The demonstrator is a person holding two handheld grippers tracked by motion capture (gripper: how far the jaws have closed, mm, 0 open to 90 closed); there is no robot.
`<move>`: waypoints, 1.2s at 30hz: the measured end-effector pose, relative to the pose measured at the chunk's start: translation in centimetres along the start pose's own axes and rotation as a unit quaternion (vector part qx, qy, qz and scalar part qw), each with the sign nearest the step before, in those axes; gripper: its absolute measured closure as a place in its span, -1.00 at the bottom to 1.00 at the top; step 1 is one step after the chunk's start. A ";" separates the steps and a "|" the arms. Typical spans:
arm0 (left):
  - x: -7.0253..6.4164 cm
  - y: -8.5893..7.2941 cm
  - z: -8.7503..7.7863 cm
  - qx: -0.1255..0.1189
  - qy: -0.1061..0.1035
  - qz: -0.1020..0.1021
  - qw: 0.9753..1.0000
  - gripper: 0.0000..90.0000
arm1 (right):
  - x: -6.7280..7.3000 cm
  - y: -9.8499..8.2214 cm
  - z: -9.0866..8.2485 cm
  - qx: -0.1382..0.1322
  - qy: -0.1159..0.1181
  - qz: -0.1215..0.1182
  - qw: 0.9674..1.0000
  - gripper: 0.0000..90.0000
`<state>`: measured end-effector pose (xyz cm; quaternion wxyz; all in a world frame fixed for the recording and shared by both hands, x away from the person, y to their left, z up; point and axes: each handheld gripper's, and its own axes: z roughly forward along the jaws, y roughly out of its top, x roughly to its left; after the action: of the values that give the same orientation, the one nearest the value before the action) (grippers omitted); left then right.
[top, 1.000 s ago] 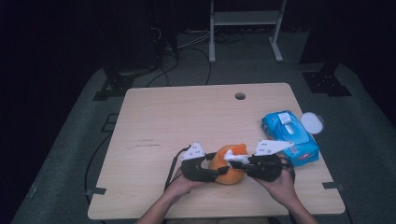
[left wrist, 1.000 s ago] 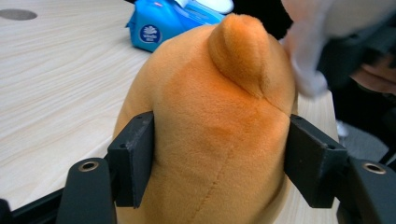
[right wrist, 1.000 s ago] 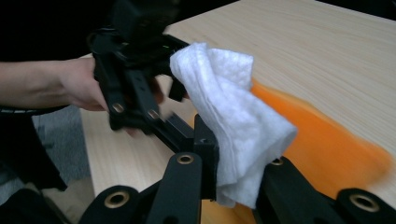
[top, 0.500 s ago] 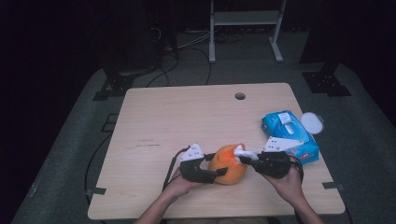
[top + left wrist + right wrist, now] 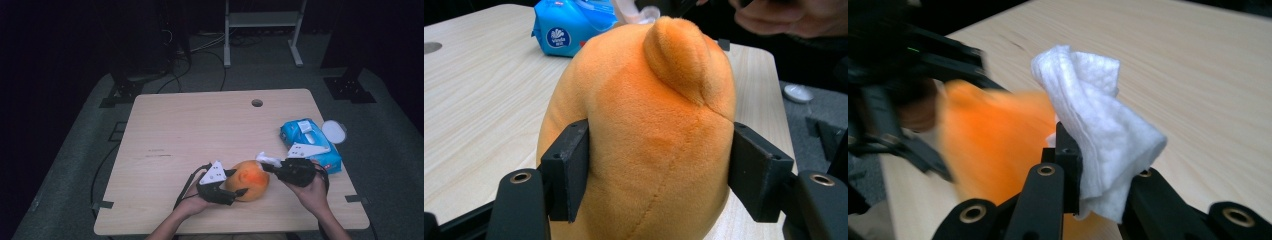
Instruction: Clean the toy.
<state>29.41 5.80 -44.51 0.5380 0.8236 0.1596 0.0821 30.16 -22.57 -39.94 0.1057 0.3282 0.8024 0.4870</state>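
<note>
High view, orange plush toy (image 5: 248,180) low centre on the bench (image 5: 200,130), left gripper (image 5: 235,192) fingers clamped around it, right gripper (image 5: 265,162) fingers pinching a white wipe (image 5: 267,160) beside the toy.

Upper left table (image 5: 190,130) open; wipes pack (image 5: 310,145) blocks right side; plush (image 5: 248,180) sits lower centre.

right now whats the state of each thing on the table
plush toy: on the table, clamped on both sides by the left gripper
wipe: bunched, pinched in the right gripper
wipes pack: lying flat, flap shut
white lid: beside the pack
</note>
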 end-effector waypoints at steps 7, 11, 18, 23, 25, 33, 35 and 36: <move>0.5 -0.2 -0.1 -0.004 -0.008 -0.015 1.000 -0.29 | 0.4 0.1 -0.1 0.000 0.008 -0.001 1.000 0.84; 0.4 -0.2 0.0 -0.004 -0.008 -0.016 1.000 -0.30 | 2.2 1.0 0.3 -0.014 0.043 -0.019 0.999 0.84; 0.7 -0.2 -0.3 -0.004 -0.014 -0.017 1.000 -0.28 | 1.2 0.9 0.5 -0.011 0.029 -0.012 0.999 0.84; 1.6 -0.6 -0.8 -0.011 -0.022 -0.033 0.999 -0.29 | -0.3 0.1 0.3 -0.001 0.008 0.007 1.000 0.84; 1.8 -0.7 -0.9 -0.011 -0.023 -0.036 0.999 -0.29 | -0.2 0.0 0.3 0.000 0.009 0.008 1.000 0.84; 2.0 -0.7 -0.5 -0.005 -0.023 -0.036 0.999 -0.78 | 1.4 0.7 1.0 0.002 0.013 -0.022 1.000 0.84; 2.1 -0.9 -0.4 -0.009 -0.022 -0.031 0.999 -0.82 | 1.4 0.7 1.0 0.001 0.018 -0.022 1.000 0.84; 2.0 -0.9 -0.4 -0.011 -0.025 -0.033 0.999 -0.77 | 1.3 0.7 1.0 0.002 0.017 -0.022 1.000 0.84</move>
<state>31.05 7.18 -45.28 0.5530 0.8138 0.1729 0.0455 29.98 -20.82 -39.70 0.1017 0.3024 0.8121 0.4885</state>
